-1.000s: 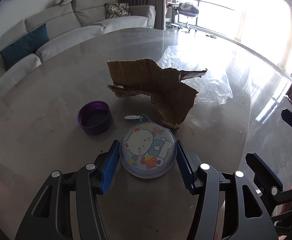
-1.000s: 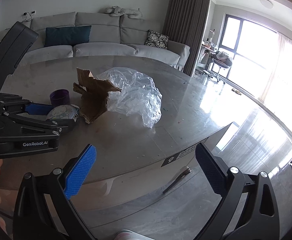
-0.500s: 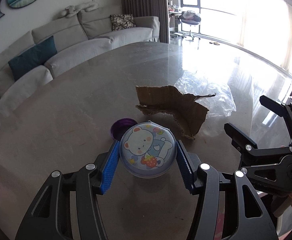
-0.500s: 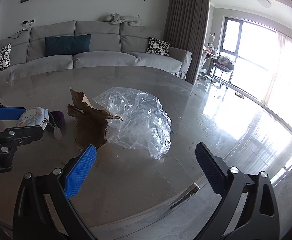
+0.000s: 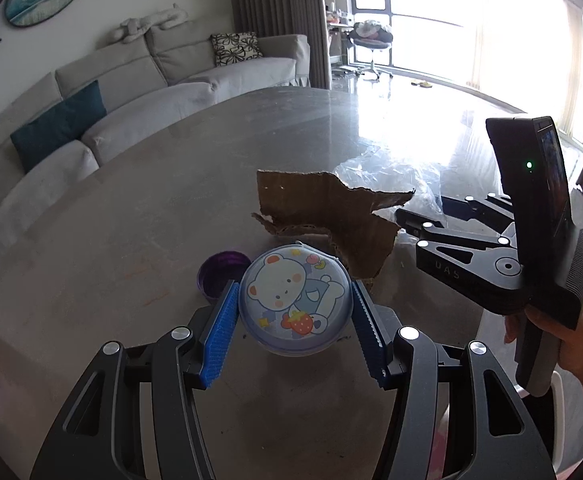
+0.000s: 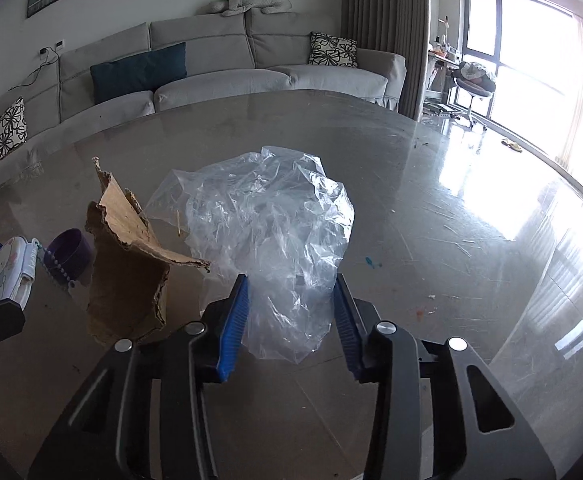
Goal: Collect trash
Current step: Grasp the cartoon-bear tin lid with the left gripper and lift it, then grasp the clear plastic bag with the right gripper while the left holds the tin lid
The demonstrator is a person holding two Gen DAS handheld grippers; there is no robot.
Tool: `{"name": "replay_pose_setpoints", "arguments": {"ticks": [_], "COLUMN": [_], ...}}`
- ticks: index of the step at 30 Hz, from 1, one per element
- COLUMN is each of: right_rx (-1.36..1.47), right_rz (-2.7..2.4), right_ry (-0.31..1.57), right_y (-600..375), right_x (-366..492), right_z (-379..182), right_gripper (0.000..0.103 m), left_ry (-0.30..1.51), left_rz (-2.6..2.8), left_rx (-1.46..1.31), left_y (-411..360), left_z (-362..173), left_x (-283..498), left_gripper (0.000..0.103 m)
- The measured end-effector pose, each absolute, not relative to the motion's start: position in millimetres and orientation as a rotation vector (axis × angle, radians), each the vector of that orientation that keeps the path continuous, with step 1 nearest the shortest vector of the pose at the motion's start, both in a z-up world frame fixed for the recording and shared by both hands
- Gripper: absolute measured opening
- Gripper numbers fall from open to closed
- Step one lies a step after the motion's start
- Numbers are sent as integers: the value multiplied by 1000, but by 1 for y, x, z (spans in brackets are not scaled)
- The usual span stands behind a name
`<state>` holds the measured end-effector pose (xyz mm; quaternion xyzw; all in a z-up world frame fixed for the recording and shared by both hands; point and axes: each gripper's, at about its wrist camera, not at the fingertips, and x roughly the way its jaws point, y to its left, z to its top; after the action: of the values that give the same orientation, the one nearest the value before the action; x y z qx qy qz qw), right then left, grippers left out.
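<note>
My left gripper [image 5: 294, 308] is shut on a round case with a cartoon bear [image 5: 294, 298] and holds it above the table; the case also shows at the left edge of the right wrist view [image 6: 9, 276]. A torn piece of cardboard [image 5: 331, 212] stands on the table beyond it, also seen in the right wrist view [image 6: 127, 276]. A crumpled clear plastic bag [image 6: 267, 232] lies to its right. My right gripper [image 6: 291, 316] has its blue pads on either side of the bag's near end, partly closed; whether they pinch it is unclear.
A purple round cup [image 5: 221, 276] sits on the glossy table [image 5: 131, 240], left of the cardboard; it also shows in the right wrist view [image 6: 69, 250]. A grey sofa [image 6: 211, 76] stands behind the table. Bright windows are at the right.
My right gripper has moved forward over the table to the plastic bag and narrowed around it. My left gripper has lifted the bear case higher and drawn back.
</note>
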<state>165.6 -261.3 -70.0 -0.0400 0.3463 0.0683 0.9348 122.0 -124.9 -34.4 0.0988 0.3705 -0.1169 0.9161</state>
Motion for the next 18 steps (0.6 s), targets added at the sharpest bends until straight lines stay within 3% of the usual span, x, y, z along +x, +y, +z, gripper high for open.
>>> {"name": "replay_pose_setpoints", "arguments": {"ticks": [3, 6, 18], "right_rx": [-95, -138, -208], "right_rz": [159, 143, 66], "right_ry": [704, 670, 547], "right_y": [-255, -248, -254], "right_x": [155, 139, 85], "right_z": [-68, -62, -6], "right_gripper": [19, 17, 16], "left_ry": [761, 761, 723], "left_rz": [-239, -237, -258], "left_rx": [193, 190, 184], "left_y": [-123, -121, -127], "left_z": [-33, -33, -10], "left_x": [121, 120, 100], "left_gripper": [57, 57, 57]}}
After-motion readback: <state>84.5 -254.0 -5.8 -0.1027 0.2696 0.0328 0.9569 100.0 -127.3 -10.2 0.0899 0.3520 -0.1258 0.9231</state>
